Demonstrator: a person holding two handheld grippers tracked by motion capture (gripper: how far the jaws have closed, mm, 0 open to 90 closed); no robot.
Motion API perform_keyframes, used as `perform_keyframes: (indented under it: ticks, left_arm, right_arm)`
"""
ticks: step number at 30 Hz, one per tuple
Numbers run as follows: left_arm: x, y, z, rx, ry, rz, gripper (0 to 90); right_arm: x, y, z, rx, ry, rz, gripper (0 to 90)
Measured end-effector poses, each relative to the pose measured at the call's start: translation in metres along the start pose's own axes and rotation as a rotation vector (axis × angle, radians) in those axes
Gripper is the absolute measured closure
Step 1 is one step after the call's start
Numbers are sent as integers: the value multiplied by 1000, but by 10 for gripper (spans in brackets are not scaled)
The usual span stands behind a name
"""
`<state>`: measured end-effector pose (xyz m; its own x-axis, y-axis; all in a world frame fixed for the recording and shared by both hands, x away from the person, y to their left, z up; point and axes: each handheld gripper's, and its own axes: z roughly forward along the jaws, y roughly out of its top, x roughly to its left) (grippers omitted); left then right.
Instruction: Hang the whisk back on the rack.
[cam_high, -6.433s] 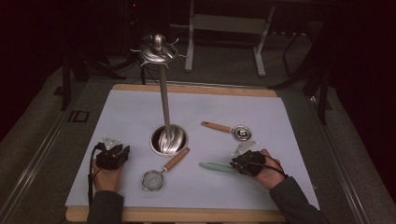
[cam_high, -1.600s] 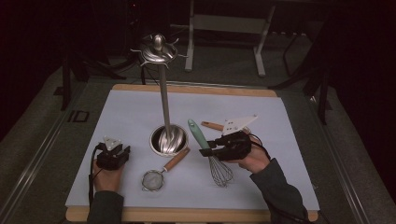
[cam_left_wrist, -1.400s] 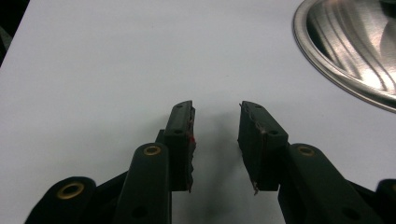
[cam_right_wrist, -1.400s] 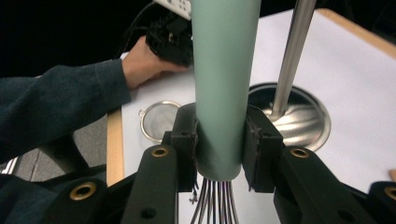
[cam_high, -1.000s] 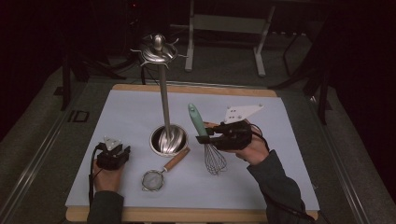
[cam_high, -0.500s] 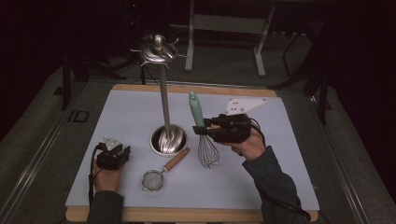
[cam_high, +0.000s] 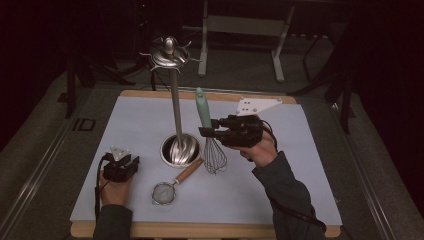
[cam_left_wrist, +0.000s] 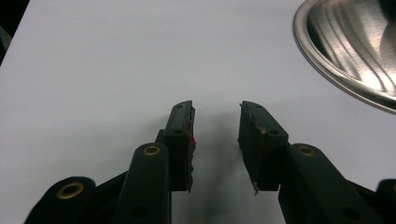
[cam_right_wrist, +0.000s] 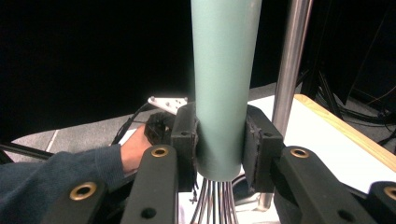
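**Whisk held upright beside the utensil stand**

Whisk (cam_high: 209, 135) upright above the white mat (cam_high: 300, 170), mint-green handle (cam_right_wrist: 224, 84) up, wire loops down, just right of the stand's round steel base (cam_high: 180, 150). Right gripper (cam_high: 205, 131) pinching the handle near its lower end, both pads pressed against it. Steel pole (cam_high: 176, 107) of the stand close behind the handle, hook crown (cam_high: 169, 54) at its top. Small wooden-handled strainer (cam_high: 172, 186) flat on the mat, in front of the base. Left gripper (cam_left_wrist: 215, 140) low over the mat left of the base, jaws spread, nothing between them.
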<state>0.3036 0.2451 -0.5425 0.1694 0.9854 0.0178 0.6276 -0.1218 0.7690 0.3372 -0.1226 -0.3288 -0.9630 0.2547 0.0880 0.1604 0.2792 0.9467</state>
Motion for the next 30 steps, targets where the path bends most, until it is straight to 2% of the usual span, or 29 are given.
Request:
perform_keyframes:
  ticks: [20, 26, 30]
  left_arm:
    - [1, 0, -1, -4, -5, -9, 652]
    - [1, 0, -1, -6, -7, -9, 649]
    - [1, 0, -1, -5, -7, -8, 648]
  right_arm:
    - [-3, 24, 16, -20, 7, -4, 693]
    - [-4, 32, 26, 5, 3, -4, 693]
    - [-6, 34, 30, 1, 6, 4, 693]
